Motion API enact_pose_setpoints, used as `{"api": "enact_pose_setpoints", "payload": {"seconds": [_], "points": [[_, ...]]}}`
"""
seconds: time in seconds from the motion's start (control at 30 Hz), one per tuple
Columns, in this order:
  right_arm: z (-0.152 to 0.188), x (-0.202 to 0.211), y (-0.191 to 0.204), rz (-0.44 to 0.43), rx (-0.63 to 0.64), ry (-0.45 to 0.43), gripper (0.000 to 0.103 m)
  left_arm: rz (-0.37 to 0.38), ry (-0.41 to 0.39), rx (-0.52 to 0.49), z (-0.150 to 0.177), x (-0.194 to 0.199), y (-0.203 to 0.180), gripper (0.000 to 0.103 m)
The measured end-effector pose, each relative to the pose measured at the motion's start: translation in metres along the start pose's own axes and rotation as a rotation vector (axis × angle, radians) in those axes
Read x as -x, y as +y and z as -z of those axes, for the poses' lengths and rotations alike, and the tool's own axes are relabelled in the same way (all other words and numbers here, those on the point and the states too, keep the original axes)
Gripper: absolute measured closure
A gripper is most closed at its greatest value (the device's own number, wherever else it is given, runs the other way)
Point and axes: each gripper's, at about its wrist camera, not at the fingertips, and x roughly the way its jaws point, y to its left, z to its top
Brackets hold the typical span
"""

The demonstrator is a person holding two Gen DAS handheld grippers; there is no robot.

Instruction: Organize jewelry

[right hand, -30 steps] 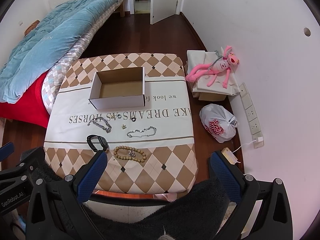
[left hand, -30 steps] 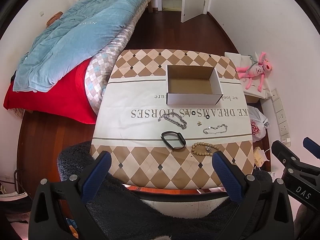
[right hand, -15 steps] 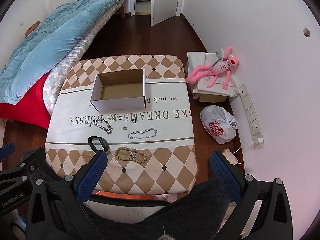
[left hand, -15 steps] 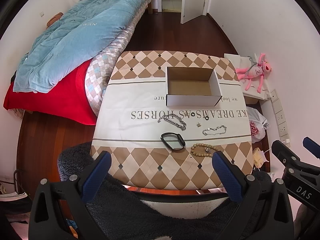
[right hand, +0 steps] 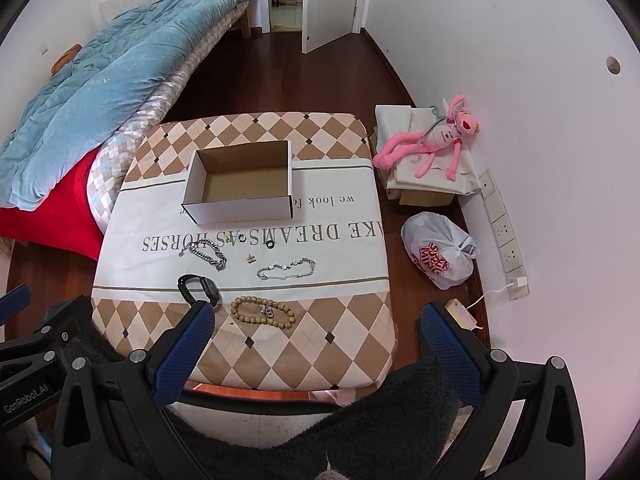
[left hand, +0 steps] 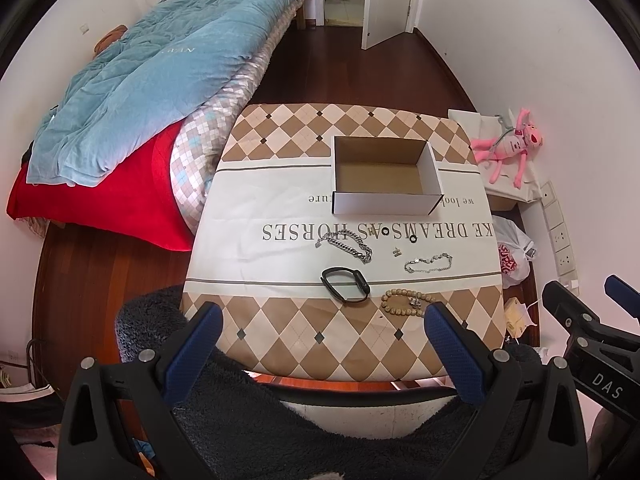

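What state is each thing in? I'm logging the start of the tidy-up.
Box: open, empty.
Door: ajar.
Plastic bag: tied shut.
Black band: lying loose on the table.
Left gripper: open, empty.
Right gripper: open, empty.

tabletop (right hand: 280, 344): tan and cream diamonds, white band
box (right hand: 240, 208): white outside, brown inside
watch (right hand: 200, 286): black
bead bracelet (right hand: 262, 312): tan
blanket (left hand: 160, 80): light blue
plush toy (right hand: 432, 140): pink
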Motion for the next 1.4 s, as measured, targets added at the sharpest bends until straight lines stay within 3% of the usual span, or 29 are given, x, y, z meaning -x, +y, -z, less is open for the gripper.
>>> {"api": "enact_pose_setpoints", "payload": {"seconds": [0.87,1.03,1.17,1.27,1.4], "points": [[0.002,0.001,0.003,-0.003,-0.002,-0.002,0.000,0.021,-0.012,-0.001,-0.010,0.008,-0.007,0.000],[-0.021,0.007,0.003,-0.081,-0.062,-0.041,0.000,-0.006,-0.067,0.013,-0.023,-0.010,-0.007,0.000],[-0.037,-0.034,-0.007,-0.075,-0.109,-0.011,0.000,-0.047,-0.075,0.018,-0.026,-0.046,0.001,0.000],[-0.037,-0.087,-0.012,-0.058,-0.112,0.074,0.000,-0.081,-0.036,0.006,-0.027,-0.081,0.002,0.000],[-0.016,-0.158,-0.007,-0.071,-0.110,0.199,0.012,-0.104,0.052,0.002,-0.017,-0.130,0.005,0.000]]}}
